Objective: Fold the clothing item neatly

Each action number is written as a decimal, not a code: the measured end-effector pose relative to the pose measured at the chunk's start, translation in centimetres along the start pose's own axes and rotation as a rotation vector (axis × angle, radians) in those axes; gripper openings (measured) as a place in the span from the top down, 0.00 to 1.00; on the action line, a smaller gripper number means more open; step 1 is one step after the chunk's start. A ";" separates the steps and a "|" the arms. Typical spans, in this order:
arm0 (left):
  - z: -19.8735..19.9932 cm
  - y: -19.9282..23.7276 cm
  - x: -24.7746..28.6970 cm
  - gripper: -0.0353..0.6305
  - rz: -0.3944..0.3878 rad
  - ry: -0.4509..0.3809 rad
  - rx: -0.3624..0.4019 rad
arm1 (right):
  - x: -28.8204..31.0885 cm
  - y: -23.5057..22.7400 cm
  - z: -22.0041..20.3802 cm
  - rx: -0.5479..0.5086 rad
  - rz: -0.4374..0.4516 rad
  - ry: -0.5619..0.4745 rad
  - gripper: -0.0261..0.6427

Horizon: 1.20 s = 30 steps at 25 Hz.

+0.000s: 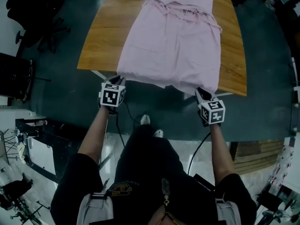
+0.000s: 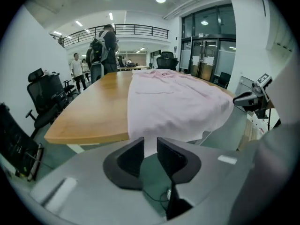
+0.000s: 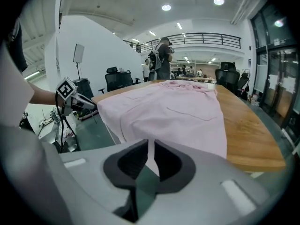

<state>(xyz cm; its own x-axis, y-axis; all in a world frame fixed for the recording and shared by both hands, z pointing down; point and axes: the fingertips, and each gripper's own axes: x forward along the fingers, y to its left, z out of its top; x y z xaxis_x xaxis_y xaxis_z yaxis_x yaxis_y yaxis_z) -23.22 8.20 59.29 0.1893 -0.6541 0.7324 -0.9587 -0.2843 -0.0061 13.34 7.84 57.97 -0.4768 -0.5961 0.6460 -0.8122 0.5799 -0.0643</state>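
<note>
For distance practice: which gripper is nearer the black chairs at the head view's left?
Left. Left gripper: garment corner nearest the chairs. Right gripper: the far corner.

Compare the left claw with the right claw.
The left claw has its jaws clearly apart around the pink cloth garment's hem; the right claw shows only a slit, and whether it pinches is unclear. The left claw sits at the hem's left corner, the right claw at its right corner. Both have cloth between their jaws.
</note>
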 end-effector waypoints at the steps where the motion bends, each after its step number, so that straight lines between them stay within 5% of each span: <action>1: -0.9 0.3 0.2 0.78 0.013 0.016 -0.017 | -0.3 -0.2 -0.7 0.000 -0.006 0.003 0.92; 6: -3.1 1.1 1.3 0.58 0.004 0.026 -0.089 | -1.9 -1.4 -3.2 -0.004 -0.033 0.021 0.92; 9: -3.3 1.0 2.0 0.53 -0.016 0.033 -0.067 | -2.6 -2.0 -4.4 -0.002 -0.040 0.048 0.92; 19: -2.0 2.0 5.2 0.52 -0.063 0.022 0.007 | 0.0 -6.2 -9.3 0.120 -0.048 0.130 0.55; 23: -2.4 1.5 6.4 0.53 -0.106 0.043 0.049 | 1.1 -9.0 -10.8 0.166 -0.073 0.133 0.52; 30: -2.5 -0.7 8.1 0.53 -0.196 0.012 0.111 | 3.7 -10.0 -11.6 0.061 0.023 0.120 0.51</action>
<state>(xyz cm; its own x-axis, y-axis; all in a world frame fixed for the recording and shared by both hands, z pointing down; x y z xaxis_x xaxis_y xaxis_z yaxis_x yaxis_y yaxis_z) -21.57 4.91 66.93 0.3665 -0.5706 0.7350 -0.8746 -0.4807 0.0629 23.60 6.27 69.79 -0.4551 -0.5102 0.7297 -0.8219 0.5560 -0.1239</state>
